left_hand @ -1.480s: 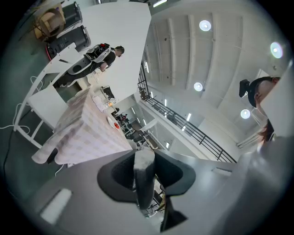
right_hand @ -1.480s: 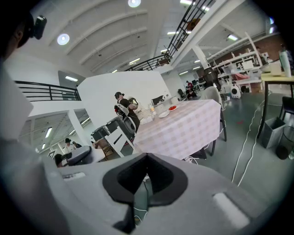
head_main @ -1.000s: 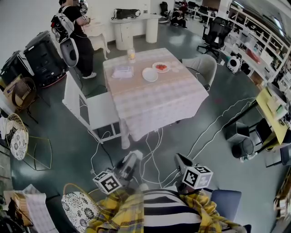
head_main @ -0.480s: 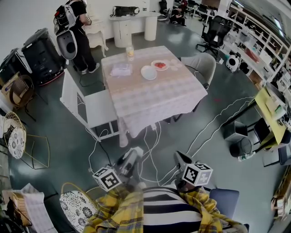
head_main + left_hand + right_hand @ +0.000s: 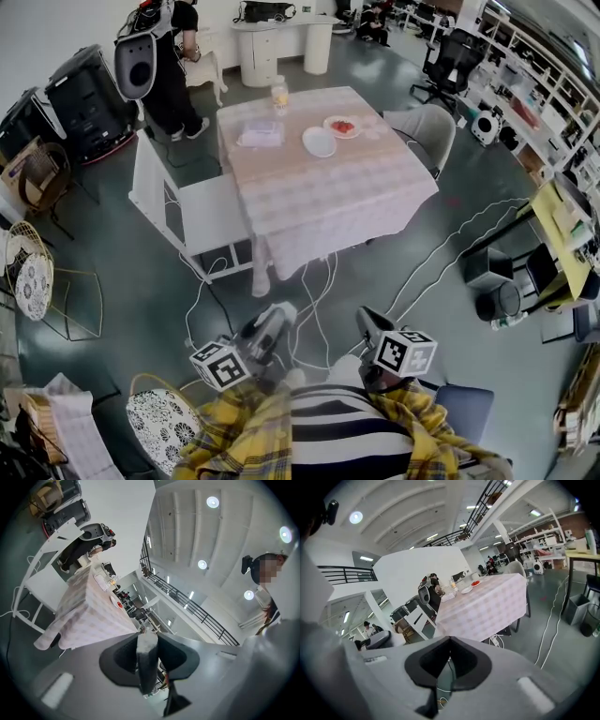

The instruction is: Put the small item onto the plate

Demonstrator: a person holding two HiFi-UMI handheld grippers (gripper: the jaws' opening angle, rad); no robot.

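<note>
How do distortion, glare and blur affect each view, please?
Head view: fisheye bends the room around the table, evenly lit. Left gripper view: dark round vignette, ceiling lamps glare white. Right gripper view: same vignette, foreground slightly soft.

Open office-lab hall — shelving [image 5: 548, 80], office chairs [image 5: 450, 58], floor cables [image 5: 323, 291], mezzanine railing [image 5: 197, 607]

standing person [image 5: 159, 70] higher in view, table [image 5: 328, 202] too

Open floor [image 5: 366, 272] before the desk [image 5: 328, 197] is crossed by loose white cables [image 5: 314, 300]. A white chair [image 5: 202, 220] blocks its left side, a grey chair [image 5: 427, 127] its right; plates [image 5: 319, 142] crowd the far half.
</note>
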